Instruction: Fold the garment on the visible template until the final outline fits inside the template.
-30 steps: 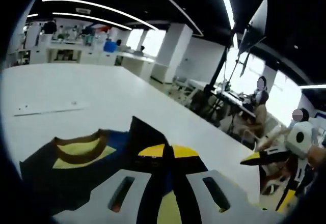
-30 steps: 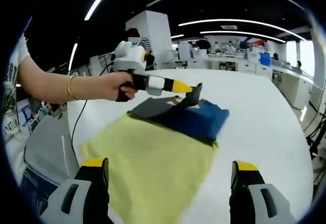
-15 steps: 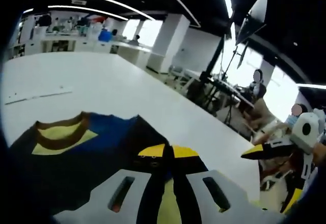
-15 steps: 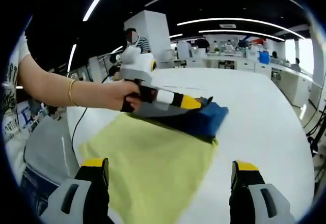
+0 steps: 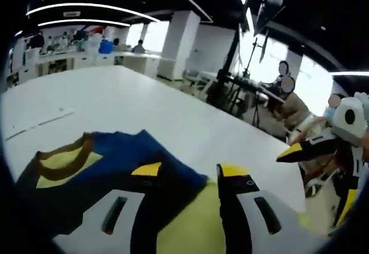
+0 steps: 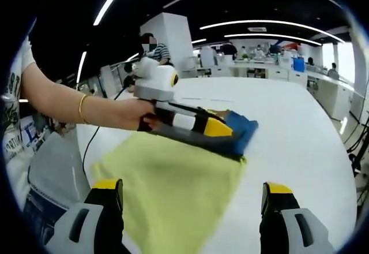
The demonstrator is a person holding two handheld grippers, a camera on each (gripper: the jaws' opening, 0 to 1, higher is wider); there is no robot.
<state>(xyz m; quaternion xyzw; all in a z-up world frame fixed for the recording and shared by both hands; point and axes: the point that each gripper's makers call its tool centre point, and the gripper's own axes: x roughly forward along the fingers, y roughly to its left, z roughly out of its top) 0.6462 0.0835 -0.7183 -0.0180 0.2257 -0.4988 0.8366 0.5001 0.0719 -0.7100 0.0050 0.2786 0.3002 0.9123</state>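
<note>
The dark blue garment (image 5: 109, 156), with a brown neckline and a yellow patch, lies folded on the white table (image 5: 144, 104). In the right gripper view the garment (image 6: 241, 131) rests on the far end of the yellow-green template (image 6: 173, 179). My left gripper (image 5: 190, 170) is open, its jaws spread over the garment's near edge and the template (image 5: 202, 225). A hand holds the left gripper (image 6: 214, 128) low on the garment. My right gripper (image 6: 192, 187) stands wide open above the template's near part, holding nothing. The right gripper (image 5: 300, 152) also shows at the right of the left gripper view.
A forearm with a bracelet (image 6: 81, 107) reaches in from the left. A black cable (image 6: 87, 141) runs along the table's left side. A thin strip (image 5: 34, 124) lies on the table beyond the garment. Seated people (image 5: 285, 101) and stands are off the table's far side.
My left gripper has opened and let go of the garment fold, which has dropped flat onto the template. It has sunk lower. The right gripper has stayed put.
</note>
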